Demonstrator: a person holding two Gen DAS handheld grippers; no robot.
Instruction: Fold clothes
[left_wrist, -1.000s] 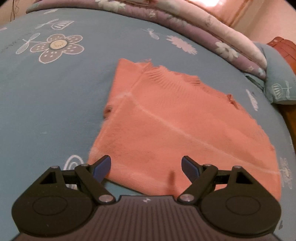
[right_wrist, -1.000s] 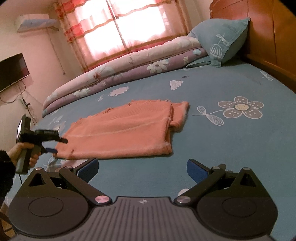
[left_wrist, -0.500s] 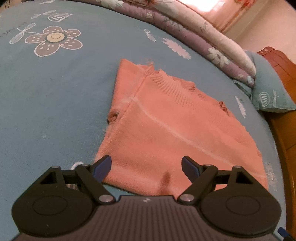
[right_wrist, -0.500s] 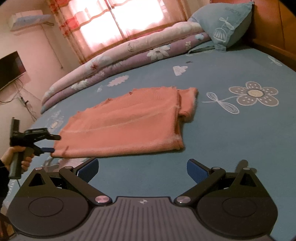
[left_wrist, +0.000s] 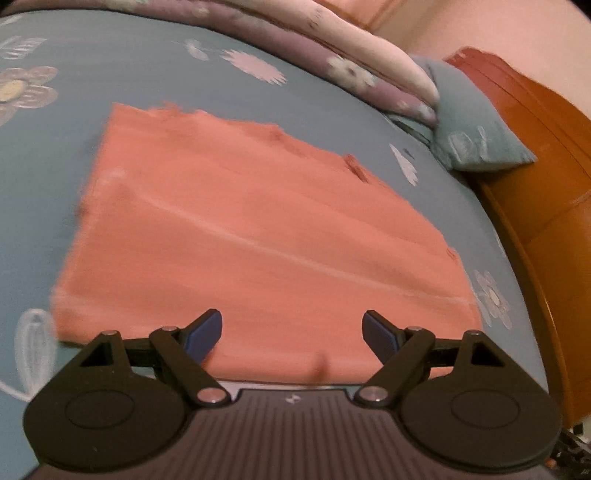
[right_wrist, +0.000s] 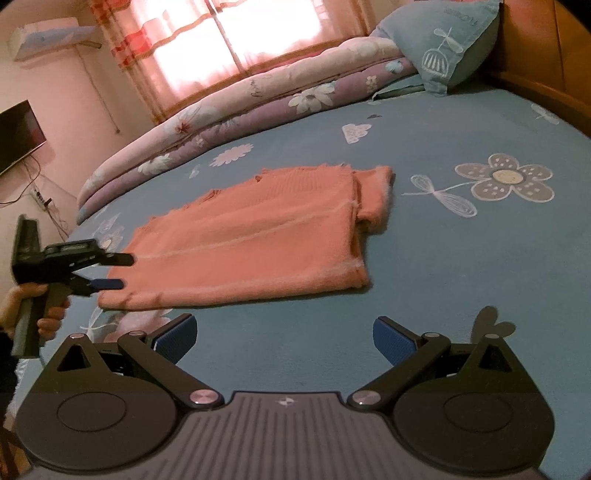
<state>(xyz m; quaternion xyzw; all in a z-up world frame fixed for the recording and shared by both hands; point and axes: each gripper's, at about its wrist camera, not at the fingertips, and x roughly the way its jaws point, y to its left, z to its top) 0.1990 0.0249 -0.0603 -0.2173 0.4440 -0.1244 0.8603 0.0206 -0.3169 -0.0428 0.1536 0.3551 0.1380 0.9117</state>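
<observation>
Sweater (right_wrist: 251, 243) lies flat on bedsheet (right_wrist: 461, 266) near quilt (right_wrist: 240, 107); left gripper (left_wrist: 291, 334) and right gripper (right_wrist: 284, 338) gape empty.

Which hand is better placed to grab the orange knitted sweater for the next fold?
Probably the left. The left gripper hangs open right at the near edge of the orange knitted sweater, while the right gripper is open over bare blue floral bedsheet, apart from it.

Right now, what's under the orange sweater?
The orange sweater lies flat on the blue bedsheet, which shows all round it. A folded-under sleeve pokes out at one end. Anything else beneath is covered.
</observation>
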